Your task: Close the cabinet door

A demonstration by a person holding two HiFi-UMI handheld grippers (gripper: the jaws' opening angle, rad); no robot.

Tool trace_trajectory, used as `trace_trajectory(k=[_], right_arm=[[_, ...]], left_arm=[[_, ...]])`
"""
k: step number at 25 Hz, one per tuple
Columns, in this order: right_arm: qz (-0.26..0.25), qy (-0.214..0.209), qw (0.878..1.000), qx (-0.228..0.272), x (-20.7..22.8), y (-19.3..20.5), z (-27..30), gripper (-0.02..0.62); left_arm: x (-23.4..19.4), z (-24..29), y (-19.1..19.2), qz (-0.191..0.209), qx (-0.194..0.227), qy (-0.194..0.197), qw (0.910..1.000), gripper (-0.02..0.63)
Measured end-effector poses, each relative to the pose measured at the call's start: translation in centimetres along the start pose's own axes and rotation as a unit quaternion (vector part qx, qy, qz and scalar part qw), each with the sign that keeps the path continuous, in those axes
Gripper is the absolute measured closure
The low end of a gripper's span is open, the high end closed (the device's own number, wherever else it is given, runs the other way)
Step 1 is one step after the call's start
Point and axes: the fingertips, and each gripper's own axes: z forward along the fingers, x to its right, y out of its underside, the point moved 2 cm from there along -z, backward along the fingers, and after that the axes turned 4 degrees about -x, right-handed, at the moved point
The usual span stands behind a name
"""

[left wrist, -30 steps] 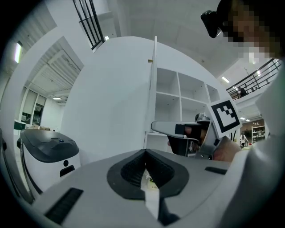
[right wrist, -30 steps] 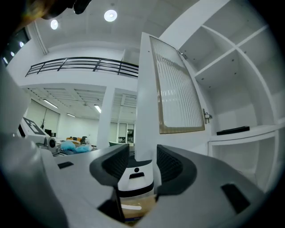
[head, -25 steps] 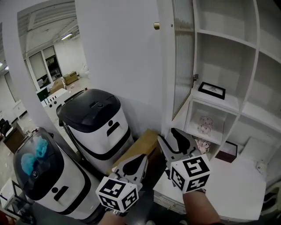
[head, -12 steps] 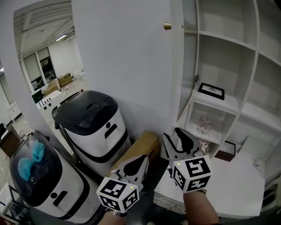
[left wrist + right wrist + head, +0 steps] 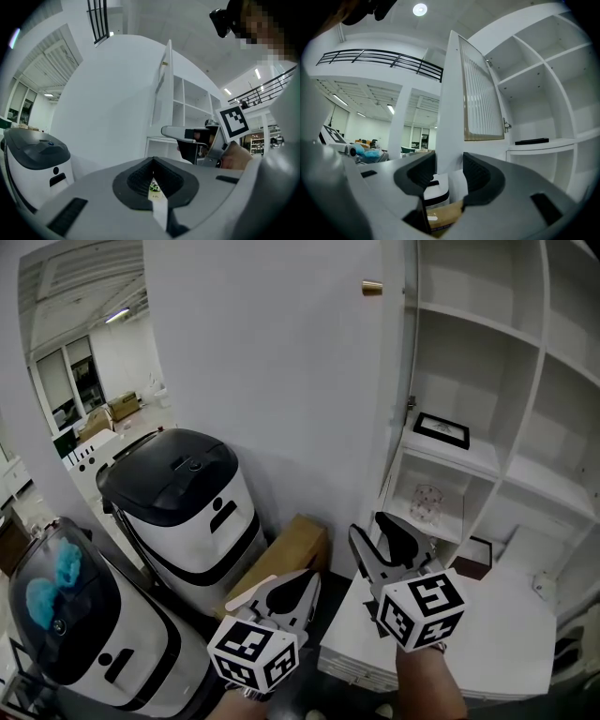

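Observation:
The white cabinet door (image 5: 405, 381) stands open, nearly edge-on in the head view, with a brass knob (image 5: 372, 287) near its top. The right gripper view shows its ribbed glass panel (image 5: 480, 103) and a hinge (image 5: 505, 125). My right gripper (image 5: 389, 540) is open and empty, low in front of the cabinet's bottom shelves, apart from the door. My left gripper (image 5: 286, 592) is shut on nothing, lower and to the left, over a cardboard box. In the left gripper view the jaws (image 5: 153, 161) meet, and the right gripper (image 5: 187, 136) shows beyond them.
The open shelves hold a black picture frame (image 5: 441, 429), a glass piece (image 5: 427, 498) and a dark box (image 5: 473, 554). A white platform (image 5: 487, 634) lies under my right hand. Left of the door stand a black-lidded white machine (image 5: 183, 502), another machine (image 5: 56, 606) and a cardboard box (image 5: 286, 559).
The door's ribbed glass faced the head view a second ago; now the door looks edge-on and its knob sits further right. Both grippers stay low in nearly the same spots.

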Motion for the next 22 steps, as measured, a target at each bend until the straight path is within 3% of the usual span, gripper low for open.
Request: trace_trajectory(k=[8,15,22], right_arm=[[0.003,0.01,1.0,-0.005,1.4,0.1,-1.9,0.419],[-0.009,0.046,0.999,-0.009,3.4,0.2,-4.8,0.43],[-0.021,0.076,0.997,-0.014,6.0,0.5,-7.4,0.488]], left_arm=[[1.3,0.9,0.1,0.0,-0.002,0.018,0.9998,0.601],[3.5,2.3,0.2,0.005,-0.003,0.049,0.9988,0.601],[6.7,4.7,0.7,0.012,-0.017,0.086,0.9961,0.601]])
